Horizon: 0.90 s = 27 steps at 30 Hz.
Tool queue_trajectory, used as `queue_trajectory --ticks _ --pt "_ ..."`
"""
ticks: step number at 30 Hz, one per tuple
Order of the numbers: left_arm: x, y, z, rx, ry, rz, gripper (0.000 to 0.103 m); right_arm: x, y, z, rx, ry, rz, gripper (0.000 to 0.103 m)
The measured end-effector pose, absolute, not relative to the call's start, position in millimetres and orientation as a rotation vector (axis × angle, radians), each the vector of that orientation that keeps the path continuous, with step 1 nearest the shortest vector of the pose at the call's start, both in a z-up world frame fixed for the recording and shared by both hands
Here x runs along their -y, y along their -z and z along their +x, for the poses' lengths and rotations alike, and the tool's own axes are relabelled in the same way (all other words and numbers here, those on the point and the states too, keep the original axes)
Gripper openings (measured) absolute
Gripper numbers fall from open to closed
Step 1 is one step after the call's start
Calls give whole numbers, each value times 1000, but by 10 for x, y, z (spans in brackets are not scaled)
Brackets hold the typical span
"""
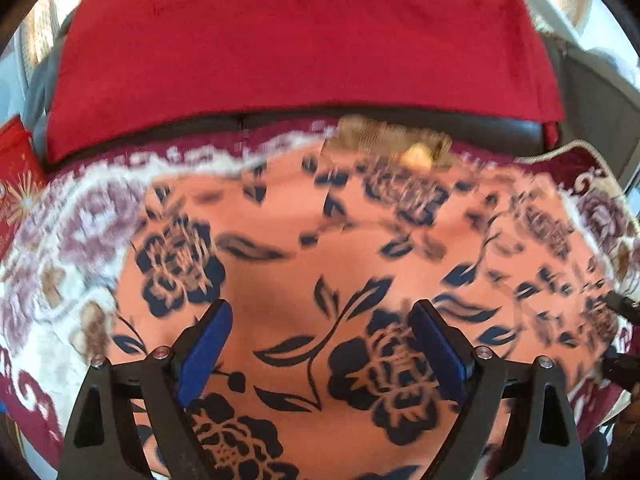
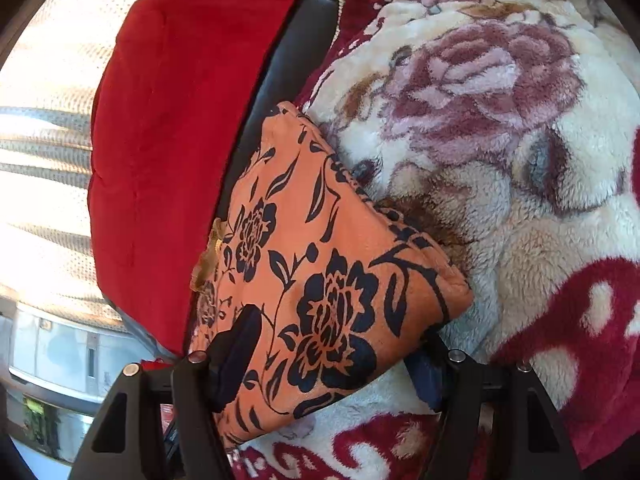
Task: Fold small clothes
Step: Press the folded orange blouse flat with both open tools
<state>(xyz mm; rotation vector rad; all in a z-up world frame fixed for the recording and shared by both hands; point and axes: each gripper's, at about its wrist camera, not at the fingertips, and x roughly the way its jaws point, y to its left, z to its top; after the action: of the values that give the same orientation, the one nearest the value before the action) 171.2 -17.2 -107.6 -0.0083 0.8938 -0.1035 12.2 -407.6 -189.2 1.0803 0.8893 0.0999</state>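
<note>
One orange garment (image 1: 320, 240): left tongs (image 1: 320, 344) wide, right tongs (image 2: 332, 360) gripping it.

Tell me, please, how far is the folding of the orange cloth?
Done: the cloth already lies in a flat folded shape on the blanket. In hand: the right tongs sit around its near corner; whether they pinch it is unclear. The left tongs are open above it. Left: any further fold.

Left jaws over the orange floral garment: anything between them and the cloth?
Nothing visible. The left gripper stands open directly above the orange garment with dark blue flowers, which lies spread on the plush floral blanket; only bare cloth shows between the blue pads.
</note>
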Motion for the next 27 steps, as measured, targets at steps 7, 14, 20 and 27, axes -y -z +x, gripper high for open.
queue_trajectory --ticks 7,14,20,27 --pt "164 1397 1716 -959 88 11 94 4070 1916 107 -870 -85 1074 63" --pt "184 1051 1558 -830 86 -7 95 4102 1836 124 -864 -68 1050 54" --pt "225 1315 1701 -939 67 -11 95 4096 1887 166 -876 -55 1063 55" --pt "228 1254 1687 -952 61 0 95 4045 1877 203 -883 -36 1038 55"
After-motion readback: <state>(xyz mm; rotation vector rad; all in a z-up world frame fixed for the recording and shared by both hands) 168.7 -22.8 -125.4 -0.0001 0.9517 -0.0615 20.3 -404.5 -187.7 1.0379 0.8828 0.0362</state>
